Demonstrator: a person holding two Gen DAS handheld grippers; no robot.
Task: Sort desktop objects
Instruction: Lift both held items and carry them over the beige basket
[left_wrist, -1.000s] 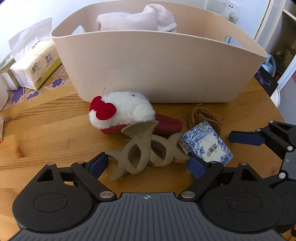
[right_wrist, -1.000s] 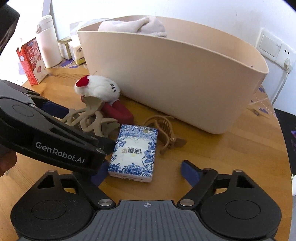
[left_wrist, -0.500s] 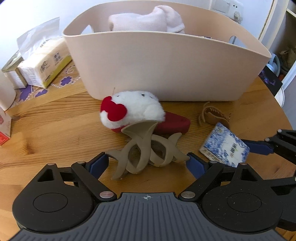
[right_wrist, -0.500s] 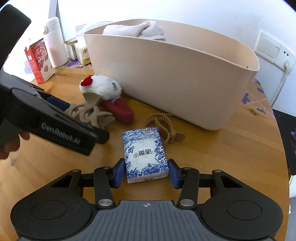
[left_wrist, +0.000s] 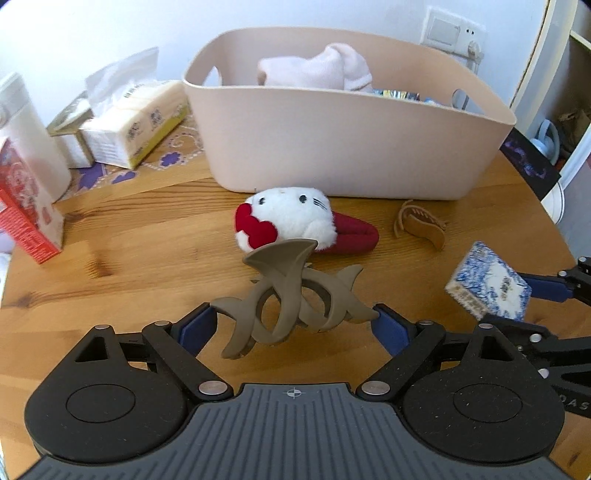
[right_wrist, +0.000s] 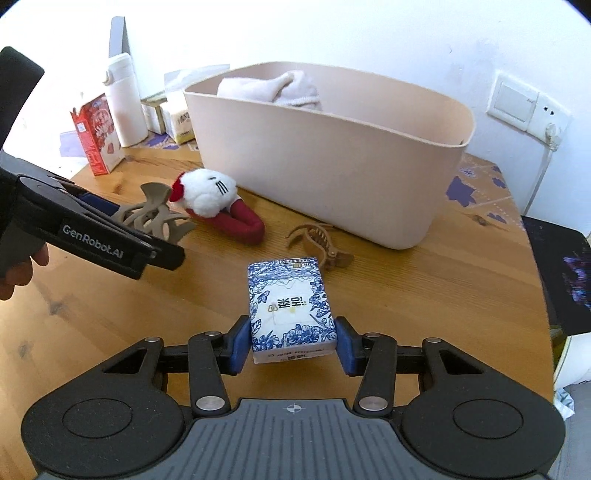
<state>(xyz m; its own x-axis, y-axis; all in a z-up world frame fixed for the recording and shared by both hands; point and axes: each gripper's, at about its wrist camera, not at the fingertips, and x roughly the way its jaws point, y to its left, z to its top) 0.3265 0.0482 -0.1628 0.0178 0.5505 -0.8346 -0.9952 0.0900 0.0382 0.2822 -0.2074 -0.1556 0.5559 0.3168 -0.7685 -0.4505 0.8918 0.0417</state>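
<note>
The round wooden table (right_wrist: 424, 295) is carrying a beige basket (right_wrist: 332, 155), a white plush clip (left_wrist: 288, 221) just before it, a small tan claw clip (right_wrist: 317, 240), a red carton (right_wrist: 96, 136) and tissue packs (left_wrist: 136, 125).

A large taupe claw clip (left_wrist: 291, 295) hangs off the table between blue pads. A blue-and-white floral tissue pack (right_wrist: 291, 312) is likewise gripped, apparently lifted. On the wood lie a white plush clip (left_wrist: 291, 221) with red base and a small tan clip (right_wrist: 317, 242), near the beige basket (left_wrist: 351, 147).
</note>
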